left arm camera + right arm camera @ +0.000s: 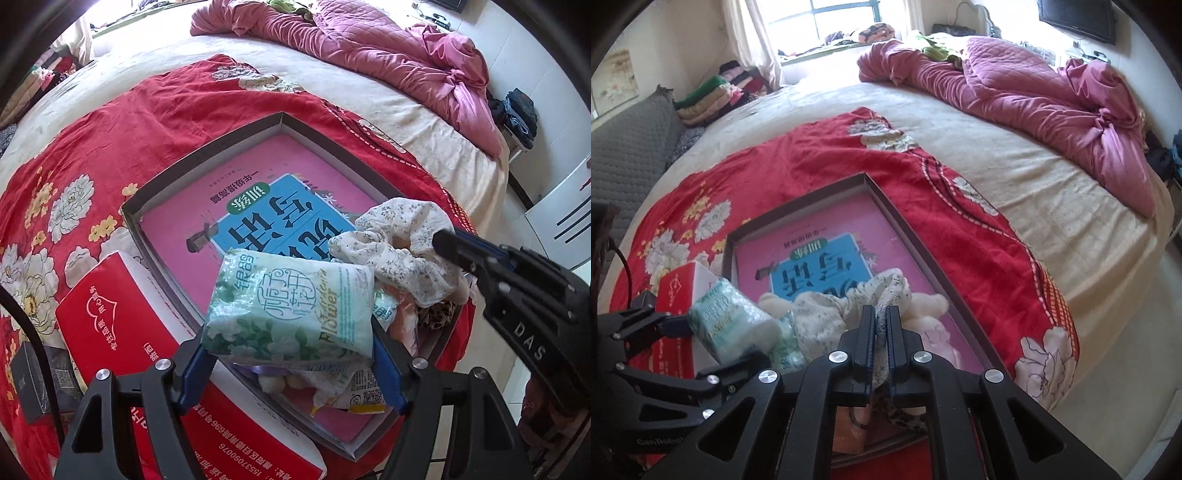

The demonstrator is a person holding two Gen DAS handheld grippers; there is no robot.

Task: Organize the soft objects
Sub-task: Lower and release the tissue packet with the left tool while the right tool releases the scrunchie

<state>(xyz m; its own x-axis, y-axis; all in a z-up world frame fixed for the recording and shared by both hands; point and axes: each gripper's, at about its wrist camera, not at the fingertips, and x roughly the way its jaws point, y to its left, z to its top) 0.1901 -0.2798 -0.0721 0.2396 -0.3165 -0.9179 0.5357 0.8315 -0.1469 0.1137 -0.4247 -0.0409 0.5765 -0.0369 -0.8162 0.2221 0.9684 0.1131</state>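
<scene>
Left wrist view: left claw (pixel 291 373) clamped on tissue pack (pixel 291 306) above tray (pixel 177 177) — right claw (pixel 882 347) pinching floral cloth (pixel 827 317) at three o'clock. Lower gently, release inside rim.

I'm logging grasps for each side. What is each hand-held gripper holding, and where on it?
Left hand-held gripper: the green tissue pack, clamped across its lower end. Right hand-held gripper: the floral cloth, pinched at a bunched fold.

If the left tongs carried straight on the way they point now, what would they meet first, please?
Probably the pink book cover lining the shallow box, since the left tongs already grip the tissue pack just above it; depth is uncertain.
</scene>
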